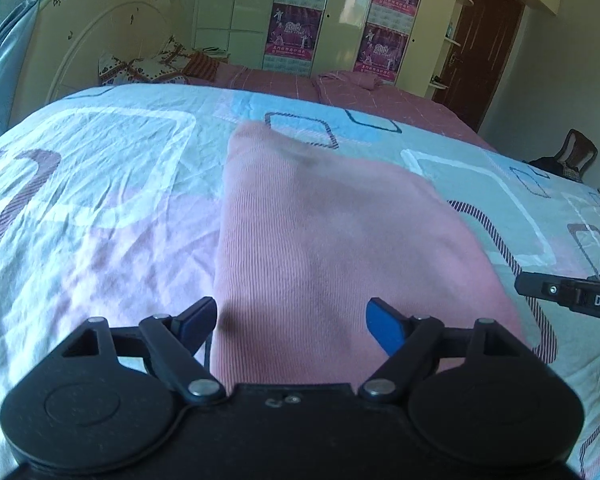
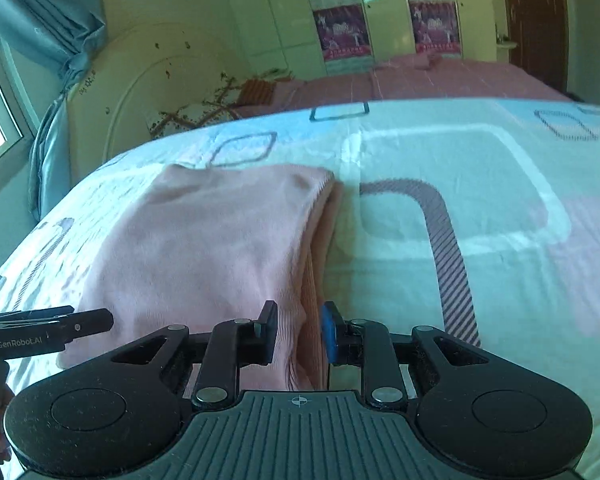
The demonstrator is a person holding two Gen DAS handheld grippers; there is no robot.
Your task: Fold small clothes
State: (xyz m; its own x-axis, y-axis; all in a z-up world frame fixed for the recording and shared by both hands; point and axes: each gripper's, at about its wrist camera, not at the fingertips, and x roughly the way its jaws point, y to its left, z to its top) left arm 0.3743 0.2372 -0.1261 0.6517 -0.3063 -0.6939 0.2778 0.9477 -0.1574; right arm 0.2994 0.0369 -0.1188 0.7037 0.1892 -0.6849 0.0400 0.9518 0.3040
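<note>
A pink ribbed garment [image 1: 332,240] lies folded flat on the patterned bedspread [image 1: 100,184]. My left gripper [image 1: 292,324] is open, its jaws wide apart over the garment's near edge, holding nothing. In the right wrist view the same garment [image 2: 204,248] lies left of centre, with its stacked layers showing along its right side. My right gripper [image 2: 298,330] is nearly shut around that near right edge of the garment, the cloth between its jaws. The right gripper's finger [image 1: 568,294] shows at the right edge of the left view; the left gripper [image 2: 48,334] shows at the left of the right view.
A cream headboard [image 1: 112,44] and patterned pillows [image 1: 152,66] stand at the bed's far left. A pink checked sheet [image 1: 380,96] covers the far part. Wardrobes with posters [image 1: 296,12], a brown door [image 1: 484,40] and a chair [image 1: 572,156] lie beyond.
</note>
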